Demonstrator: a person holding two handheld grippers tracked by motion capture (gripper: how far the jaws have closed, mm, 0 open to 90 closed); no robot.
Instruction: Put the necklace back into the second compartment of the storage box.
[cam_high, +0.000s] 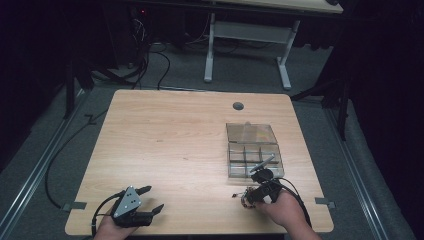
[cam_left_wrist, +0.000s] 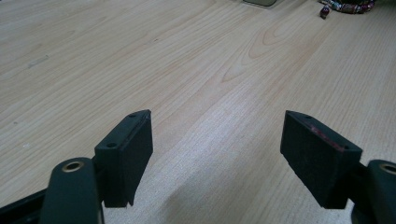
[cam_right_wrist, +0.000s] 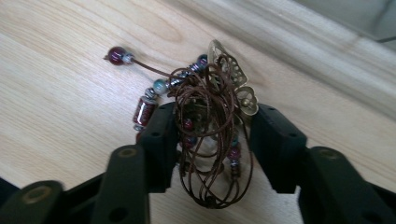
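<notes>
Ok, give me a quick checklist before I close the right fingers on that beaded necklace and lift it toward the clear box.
1. Beaded necklace lies bunched between the right gripper fingers: ok.
2. Pads pressing the cord: not ok, gaps show at both sides.
3. Whole bundle inside the grip: not ok, the bead tail and the metal pendant stick out.
4. Clear box lid open, compartments reachable: ok.
5. Target compartment free: cannot tell.
6. Left gripper open, resting away from the necklace: ok.

L gripper jaws wide apart — bare wood table between.
</notes>
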